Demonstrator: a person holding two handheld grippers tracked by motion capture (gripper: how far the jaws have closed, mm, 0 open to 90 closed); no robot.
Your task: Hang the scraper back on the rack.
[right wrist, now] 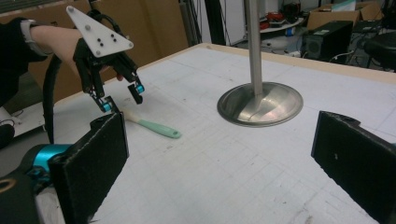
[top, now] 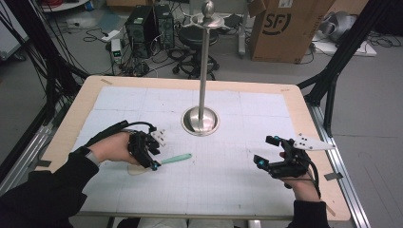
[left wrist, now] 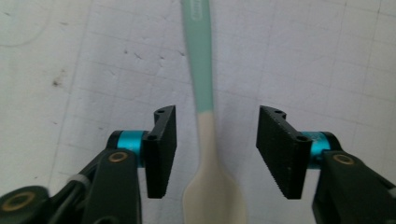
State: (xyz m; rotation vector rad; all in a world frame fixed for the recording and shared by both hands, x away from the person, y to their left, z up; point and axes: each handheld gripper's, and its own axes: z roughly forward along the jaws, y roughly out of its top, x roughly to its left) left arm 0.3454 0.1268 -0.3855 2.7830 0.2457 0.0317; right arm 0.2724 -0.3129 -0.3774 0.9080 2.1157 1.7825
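Our left gripper (top: 154,159) hangs over the spatula (top: 164,161), jaws spread on either side of its neck and not yet touching it; the left gripper view shows a gap on both sides. The spatula lies flat on the white mat (top: 228,171), cream blade toward us, green handle pointing to about two o'clock, with the steel stand (top: 201,121) beyond at one o'clock. We judge this the grasping step: next we close evenly on the neck, then lift. Our right gripper (top: 268,152) waits at three o'clock, jaws wide apart, holding nothing.
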